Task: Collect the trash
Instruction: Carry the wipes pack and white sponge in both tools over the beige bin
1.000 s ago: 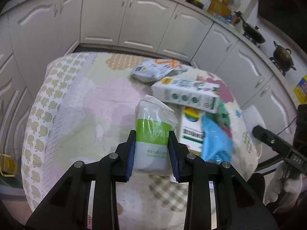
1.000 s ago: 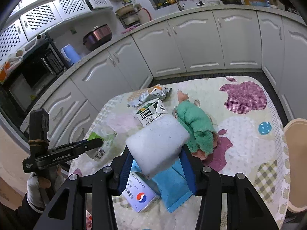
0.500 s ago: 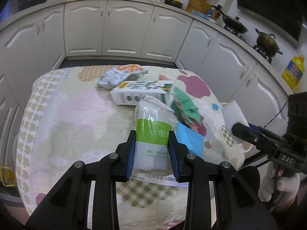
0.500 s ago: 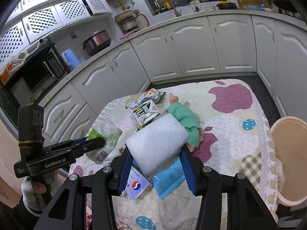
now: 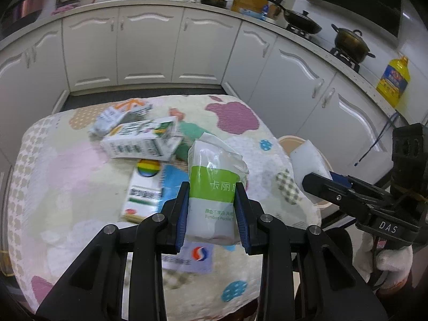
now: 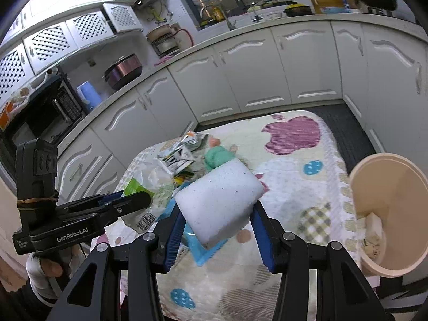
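Observation:
My left gripper (image 5: 212, 208) is shut on a green and white tissue pack (image 5: 214, 184) and holds it above the table's near edge. My right gripper (image 6: 218, 227) is shut on a white foam block (image 6: 219, 200) held above the table; the block also shows in the left wrist view (image 5: 307, 160). A beige trash bin (image 6: 388, 214) with scraps inside stands to the right of the table. On the table lie a milk carton (image 5: 141, 141), a crumpled wrapper (image 5: 117, 115), a white box (image 5: 144, 187), a blue packet (image 5: 174, 179) and a green cloth (image 6: 218, 156).
The table (image 5: 67, 187) wears a patterned cloth with apple prints. White kitchen cabinets (image 5: 149, 48) curve around it. Pots (image 5: 347, 42) and a yellow oil bottle (image 5: 393, 80) stand on the counter at right. A microwave (image 6: 40, 107) sits at left.
Both grippers have risen and swung right with their loads. The bin has come fully into the right wrist view, and the right gripper sits closer to it.

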Demonstrator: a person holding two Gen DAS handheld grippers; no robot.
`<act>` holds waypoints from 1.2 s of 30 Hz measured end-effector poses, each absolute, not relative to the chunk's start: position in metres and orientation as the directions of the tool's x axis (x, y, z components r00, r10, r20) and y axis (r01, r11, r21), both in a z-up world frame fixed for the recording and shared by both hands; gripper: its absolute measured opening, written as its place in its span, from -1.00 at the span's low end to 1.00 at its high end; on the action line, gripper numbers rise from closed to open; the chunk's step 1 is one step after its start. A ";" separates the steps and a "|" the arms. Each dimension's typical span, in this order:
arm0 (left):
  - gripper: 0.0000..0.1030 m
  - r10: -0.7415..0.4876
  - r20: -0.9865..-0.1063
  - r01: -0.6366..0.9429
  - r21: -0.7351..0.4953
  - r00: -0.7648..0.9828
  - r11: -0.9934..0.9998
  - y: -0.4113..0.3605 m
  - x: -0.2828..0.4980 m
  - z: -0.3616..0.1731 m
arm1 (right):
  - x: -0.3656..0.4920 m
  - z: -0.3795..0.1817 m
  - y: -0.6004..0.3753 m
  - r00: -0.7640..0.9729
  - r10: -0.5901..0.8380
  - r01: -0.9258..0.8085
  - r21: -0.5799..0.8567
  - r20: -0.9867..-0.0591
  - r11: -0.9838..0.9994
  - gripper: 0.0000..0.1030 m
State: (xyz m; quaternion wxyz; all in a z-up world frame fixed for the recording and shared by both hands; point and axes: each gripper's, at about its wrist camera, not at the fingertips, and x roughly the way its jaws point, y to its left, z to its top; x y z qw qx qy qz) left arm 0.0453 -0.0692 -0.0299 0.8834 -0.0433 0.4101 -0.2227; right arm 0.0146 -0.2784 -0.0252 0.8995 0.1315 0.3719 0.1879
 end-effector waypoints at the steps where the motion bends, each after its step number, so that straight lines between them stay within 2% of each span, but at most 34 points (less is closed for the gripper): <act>1: -0.43 -0.434 -0.705 0.366 -0.258 0.561 0.894 -0.075 0.046 -0.030 | 0.013 -0.025 -0.284 0.657 0.431 -0.232 0.378 -0.619 0.896 -0.08; 21: -0.43 -0.484 -0.723 0.472 -0.245 0.493 0.847 -0.171 0.065 -0.035 | 0.000 -0.037 -0.367 0.704 0.319 -0.069 0.386 -0.635 0.920 -0.07; 36: -0.43 -0.555 -0.748 0.556 -0.303 0.363 0.774 -0.267 0.089 -0.051 | -0.002 -0.074 -0.450 0.689 0.202 0.130 0.393 -0.696 0.910 -0.06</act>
